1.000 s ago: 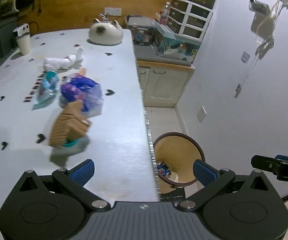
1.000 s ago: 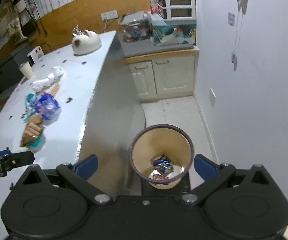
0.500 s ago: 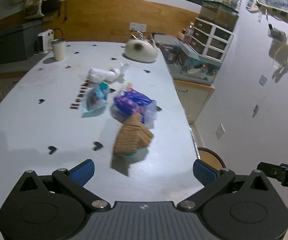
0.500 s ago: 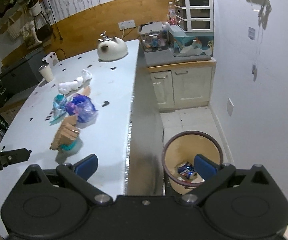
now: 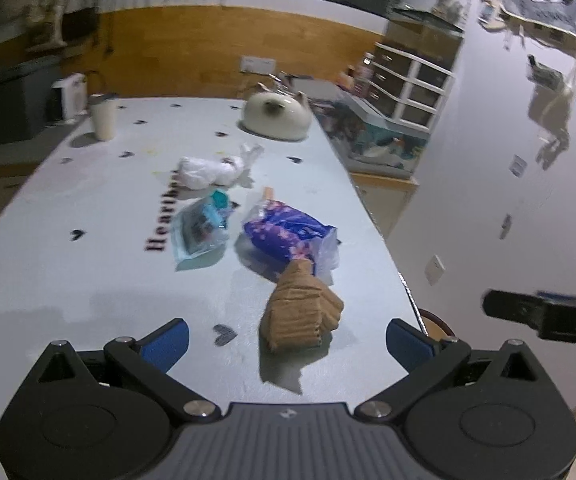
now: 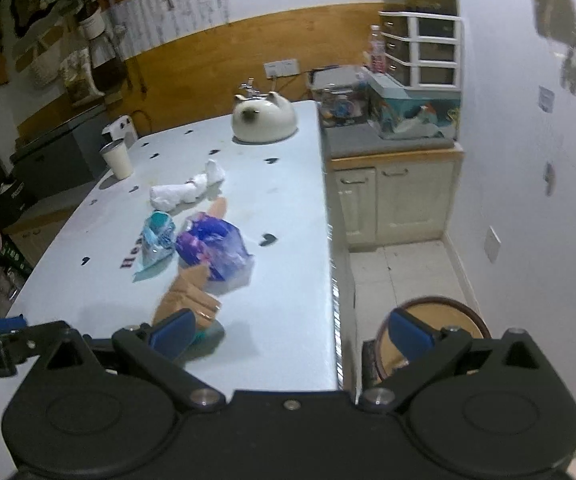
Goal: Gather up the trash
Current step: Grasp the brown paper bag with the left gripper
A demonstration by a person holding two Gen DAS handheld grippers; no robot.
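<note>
Both cameras have swung up and away from the floor over the last second: the table (image 5: 88,264) now fills the left wrist view, where a second ago the bin took up the lower middle. The trash bin (image 6: 444,308) has slid to the 5 o'clock corner of the right wrist view, half hidden behind the gripper body, and only a sliver of its brown rim (image 5: 434,318) shows at 4 o'clock in the left one. The wrappers seen lying in it earlier are out of sight now; what it holds cannot be told.

The left gripper (image 5: 287,340) is spread wide, blue pads far apart, nothing between them, low over the near table edge. The right gripper (image 6: 291,330) is likewise spread and empty, straddling the table's right edge, one pad over the tabletop and the other over the bin.

On to the trash, all still on the table. The purple plastic bag (image 5: 288,236) sits near centre. The brown crumpled paper (image 5: 300,316) lies just in front of it, touching it, right ahead of the left gripper at 6 o'clock. The clear packet with teal contents (image 5: 200,228) lies just left of the purple bag. The white crumpled bag (image 5: 212,170) lies beyond, toward 12 o'clock. A white cat-shaped kettle (image 5: 276,116) stands at the far end, a white cup (image 5: 102,120) at 10 o'clock.
</note>
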